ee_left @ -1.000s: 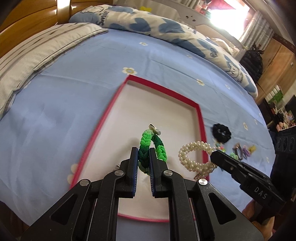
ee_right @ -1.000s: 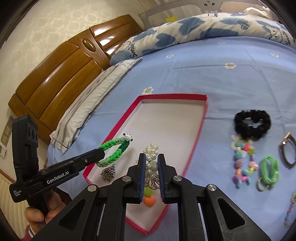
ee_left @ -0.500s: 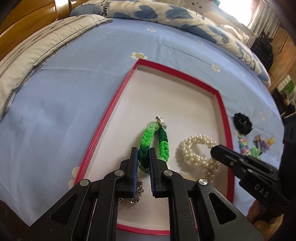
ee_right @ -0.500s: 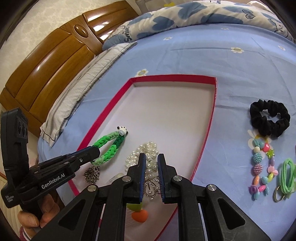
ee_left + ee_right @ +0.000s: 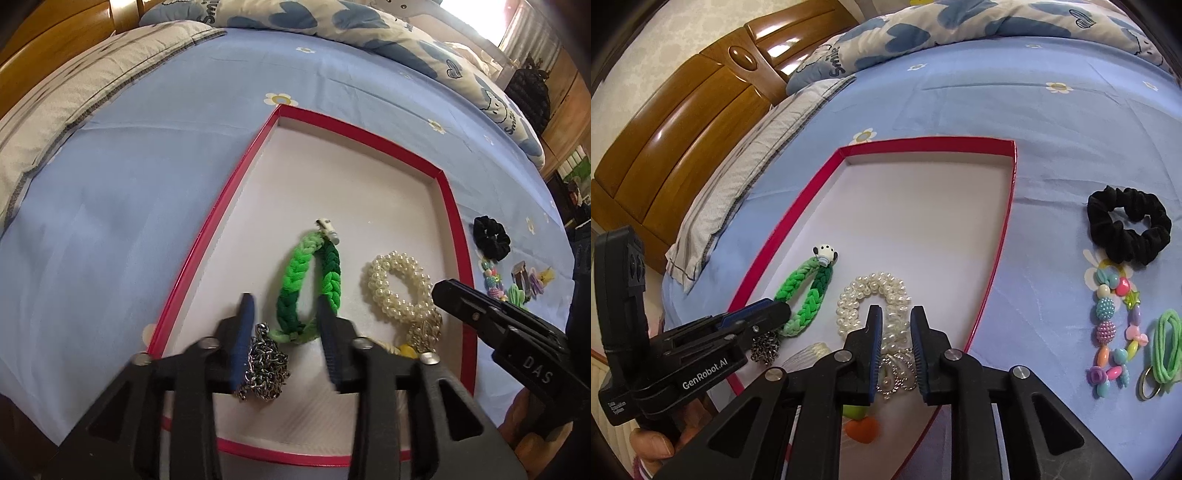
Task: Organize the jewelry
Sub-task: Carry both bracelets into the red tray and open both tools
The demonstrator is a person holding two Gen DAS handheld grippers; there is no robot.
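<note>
Left wrist view: left gripper [image 5: 286, 314] is spreading apart, releasing the green braided bracelet [image 5: 308, 284] into the red-rimmed tray [image 5: 207, 236]; right gripper [image 5: 895, 325], at three o'clock, is parting off the pearl bracelet [image 5: 400, 286].

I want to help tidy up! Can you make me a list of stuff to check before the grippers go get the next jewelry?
1. Green braided bracelet lies flat in the red-rimmed tray: ok.
2. Left gripper jaws, just opening, free of it: ok.
3. White pearl bracelet in the tray: ok.
4. Right gripper jaws, just opening, clear of the pearls: cannot tell.
5. Black scrunchie and colourful bead bracelet put away: not ok, both on the blue bedsheet.
</note>
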